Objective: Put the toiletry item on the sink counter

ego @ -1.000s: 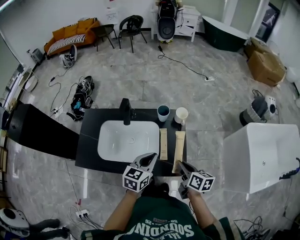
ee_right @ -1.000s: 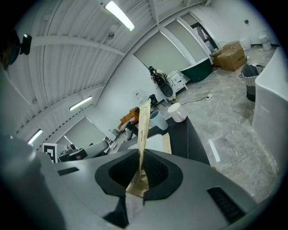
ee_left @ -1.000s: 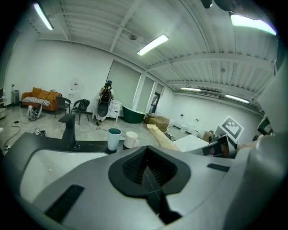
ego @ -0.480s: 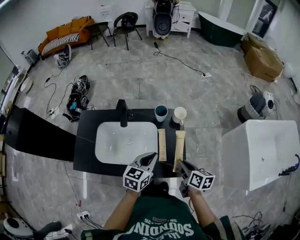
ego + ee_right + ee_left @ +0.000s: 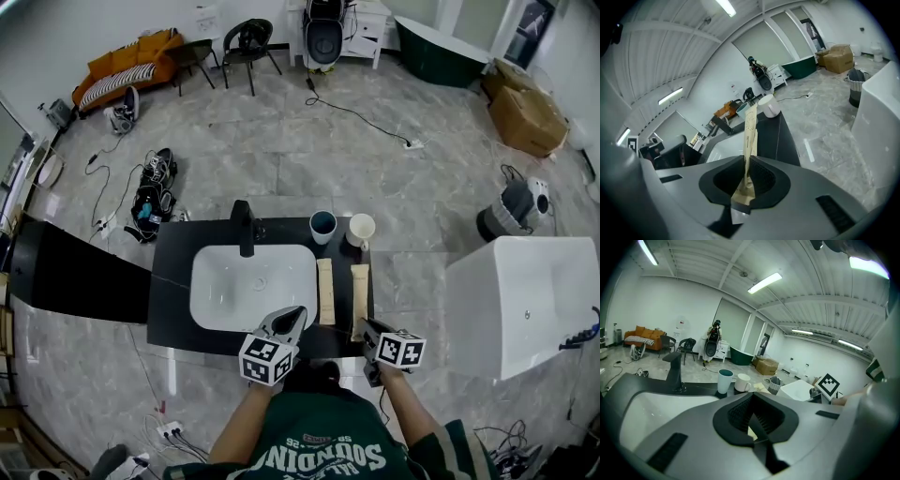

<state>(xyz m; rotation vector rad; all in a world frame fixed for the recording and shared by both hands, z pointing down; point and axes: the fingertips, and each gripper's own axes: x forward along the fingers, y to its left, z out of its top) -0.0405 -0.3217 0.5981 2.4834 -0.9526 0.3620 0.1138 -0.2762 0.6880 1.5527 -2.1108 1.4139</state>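
Two claws at counter (image 5: 173,281) edge: right claw (image 5: 364,327) pinches tan packet (image 5: 360,292), left claw (image 5: 290,315) closed.

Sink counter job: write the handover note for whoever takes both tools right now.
Left tool: jaws together, empty, at the front edge of the sink counter.
Right tool: shut on the near end of the right tan packet.
Things: that packet stretches over the counter right of the basin, beside a second tan packet lying flat.
Done: one packet apparently placed.
Left: settle the held packet flat, release, withdraw.
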